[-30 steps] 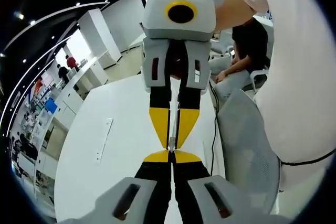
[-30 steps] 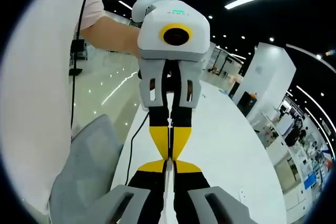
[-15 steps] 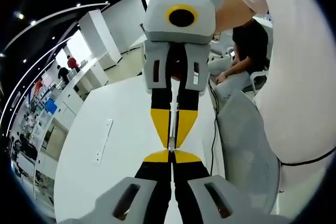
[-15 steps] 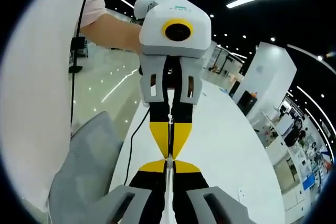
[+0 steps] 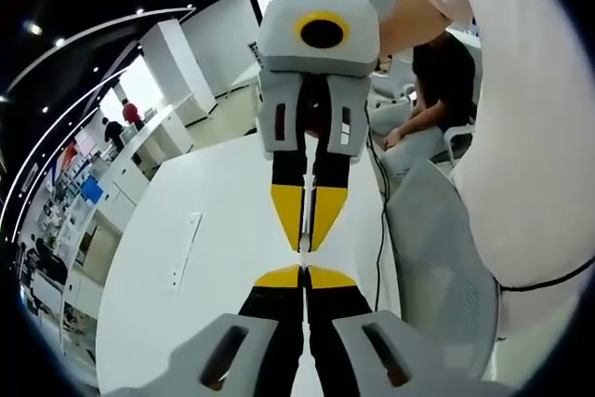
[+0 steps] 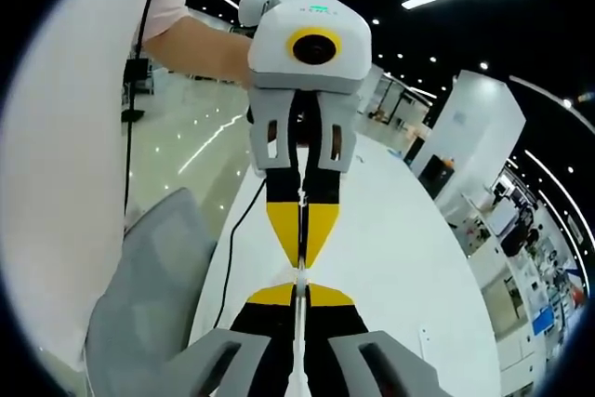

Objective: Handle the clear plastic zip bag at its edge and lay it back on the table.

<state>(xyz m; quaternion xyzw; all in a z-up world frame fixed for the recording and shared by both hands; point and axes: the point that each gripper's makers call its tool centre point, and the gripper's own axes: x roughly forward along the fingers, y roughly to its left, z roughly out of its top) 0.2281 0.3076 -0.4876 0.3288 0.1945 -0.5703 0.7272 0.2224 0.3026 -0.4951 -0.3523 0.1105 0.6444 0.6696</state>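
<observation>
Nearby, white table (image 5: 223,220), grey chair (image 5: 437,267)

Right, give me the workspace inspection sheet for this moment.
Surface: long white table, mostly bare.
Job's things: clear plastic zip bag, edge-on, just a thin pale strip.
Clutter: flat white strip lying on the table.
Grippers: left tongs shut; right tongs shut on the bag's strip; the two point tip to tip, just apart.
Cables: thin black cable along the table edge.
Surroundings: grey mesh chair, seated person, open office.
</observation>
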